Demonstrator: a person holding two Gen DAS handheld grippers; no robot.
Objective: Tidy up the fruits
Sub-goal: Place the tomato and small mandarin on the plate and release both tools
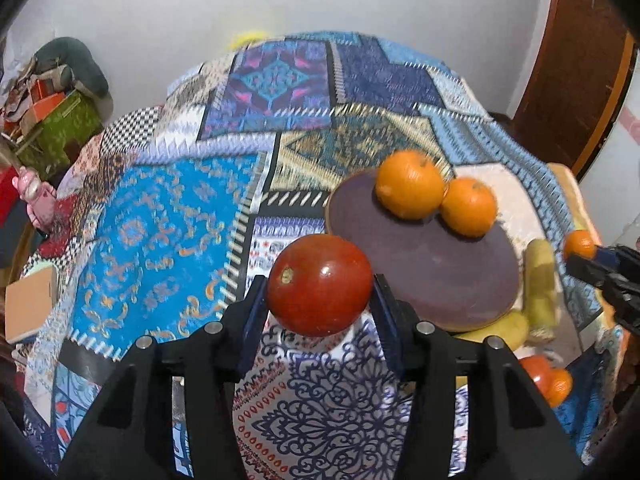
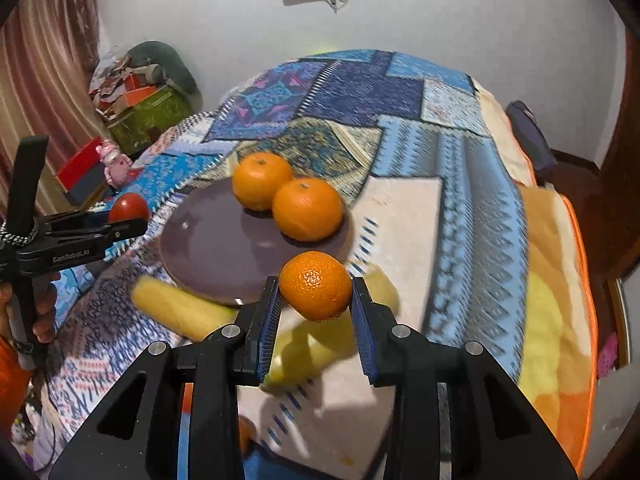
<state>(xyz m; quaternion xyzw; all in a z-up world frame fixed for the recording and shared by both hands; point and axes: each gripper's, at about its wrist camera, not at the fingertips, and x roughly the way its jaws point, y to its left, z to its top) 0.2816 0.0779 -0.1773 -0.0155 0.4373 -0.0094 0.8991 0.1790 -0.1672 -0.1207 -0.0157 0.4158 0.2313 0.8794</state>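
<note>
Left gripper (image 1: 320,292): blue ribbed pads clamped on both flanks of a tomato (image 1: 319,285), glossy, red, round, pale stem scar facing the camera; fruit held clear above the cloth, just beside the near rim of the plate (image 1: 424,276). Same gripper (image 2: 130,220) seen from the right wrist view at far left, tomato (image 2: 129,207) at its tip, a hand (image 2: 42,312) on the handle below.

Right gripper (image 2: 316,298): pads closed on a mandarin (image 2: 315,286), dimpled orange skin, round; carried above the near edge of the plate (image 2: 224,256). From the left wrist view, same gripper (image 1: 588,254) at far right with the mandarin (image 1: 580,243) at its tip.

Plate: flat, round, matte purple, pale rim. Resting on it at the far side, 2 oranges (image 1: 410,190) (image 1: 469,207), touching each other.

Beside the plate's near edge, yellow elongated fruit (image 2: 180,312), smooth, blurred; kind cannot be told.

Underneath, patchwork cloth (image 1: 160,232): woven-look print, blue, white and gold geometric panels.
</note>
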